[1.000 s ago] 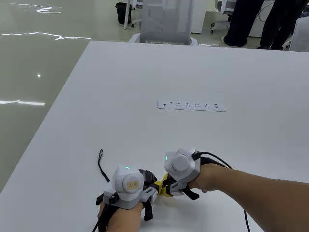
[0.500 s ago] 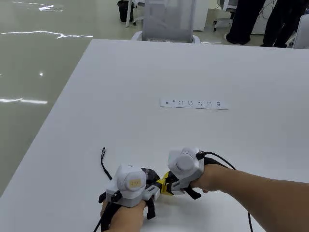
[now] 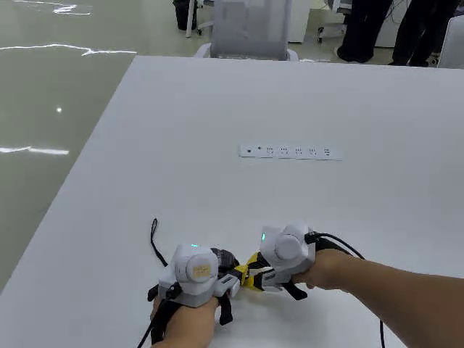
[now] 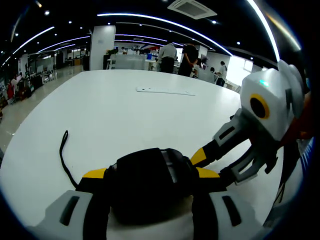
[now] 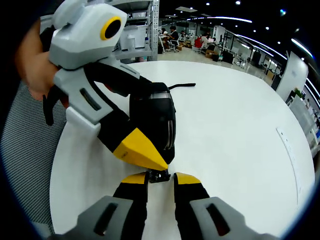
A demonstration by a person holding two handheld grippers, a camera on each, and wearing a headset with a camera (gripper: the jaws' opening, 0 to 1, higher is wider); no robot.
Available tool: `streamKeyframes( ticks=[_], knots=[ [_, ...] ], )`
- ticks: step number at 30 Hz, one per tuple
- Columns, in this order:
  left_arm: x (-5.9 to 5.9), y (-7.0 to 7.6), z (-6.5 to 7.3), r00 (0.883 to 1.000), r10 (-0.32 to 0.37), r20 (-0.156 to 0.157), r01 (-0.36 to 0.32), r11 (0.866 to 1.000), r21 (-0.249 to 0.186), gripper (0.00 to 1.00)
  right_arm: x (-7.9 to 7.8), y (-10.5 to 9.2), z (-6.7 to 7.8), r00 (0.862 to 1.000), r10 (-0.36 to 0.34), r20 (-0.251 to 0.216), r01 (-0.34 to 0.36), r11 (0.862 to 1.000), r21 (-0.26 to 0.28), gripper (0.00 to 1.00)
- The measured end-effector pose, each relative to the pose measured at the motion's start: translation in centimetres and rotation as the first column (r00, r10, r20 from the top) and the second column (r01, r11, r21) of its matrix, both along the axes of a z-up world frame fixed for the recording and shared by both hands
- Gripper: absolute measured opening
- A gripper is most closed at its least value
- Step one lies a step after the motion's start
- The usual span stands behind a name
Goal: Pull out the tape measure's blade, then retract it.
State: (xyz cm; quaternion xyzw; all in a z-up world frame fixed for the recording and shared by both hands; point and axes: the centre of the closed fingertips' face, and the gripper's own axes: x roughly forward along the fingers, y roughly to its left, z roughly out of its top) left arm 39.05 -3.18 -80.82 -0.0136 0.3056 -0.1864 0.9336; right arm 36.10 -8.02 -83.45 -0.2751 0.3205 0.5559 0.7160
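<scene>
Head view: close to the near edge of the white bench [image 3: 217, 101], the left gripper [image 3: 233, 281] and right gripper [image 3: 255, 276] met at a round, black, rubbery-looking tape measure [image 3: 225, 259].

Left gripper view: its yellow-tipped jaws clamped the matte case.

Right gripper view: its jaws pinched the small metal blade hook [image 5: 159, 176]. Hardly any blade looked drawn out, so the pull and the retraction both seemed still to do.

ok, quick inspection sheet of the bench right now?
Surface: white table.
Job's things: black tape measure, blade tip barely out; strap lies on the table.
Clutter: power strip, mid-table.
Grippers: left hand-held gripper shut on tape measure; right hand-held gripper shut on blade tip.
Cables: black cable trails from right hand-held gripper.
Surroundings: chair at far edge, people beyond, glossy floor.
</scene>
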Motion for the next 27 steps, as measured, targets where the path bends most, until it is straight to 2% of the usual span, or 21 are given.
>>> streamKeyframes(
  ticks=[7,8,9,27],
  knots=[
    [-0.04,-0.02,-0.05,1.000,-0.002,-0.002,0.002,1.000,-0.001,0.64,-0.18,-0.02,-0.06,1.000,-0.010,0.000,0.010,1.000,0.013,0.16],
    [-0.03,-0.02,-0.05,1.000,-0.003,-0.003,0.003,1.000,-0.002,0.64,-0.22,-0.12,-0.12,0.999,-0.035,-0.031,0.036,0.999,0.017,0.16],
    [-0.04,-0.03,-0.05,1.000,-0.005,-0.002,0.005,1.000,-0.001,0.64,-0.08,-0.16,-0.10,0.998,-0.044,-0.039,0.045,0.999,0.020,0.16],
    [-0.04,0.00,0.05,1.000,0.000,-0.008,0.000,1.000,-0.019,0.64,0.00,0.64,-0.11,0.999,-0.025,-0.047,0.026,1.000,0.018,0.14]
  ],
)
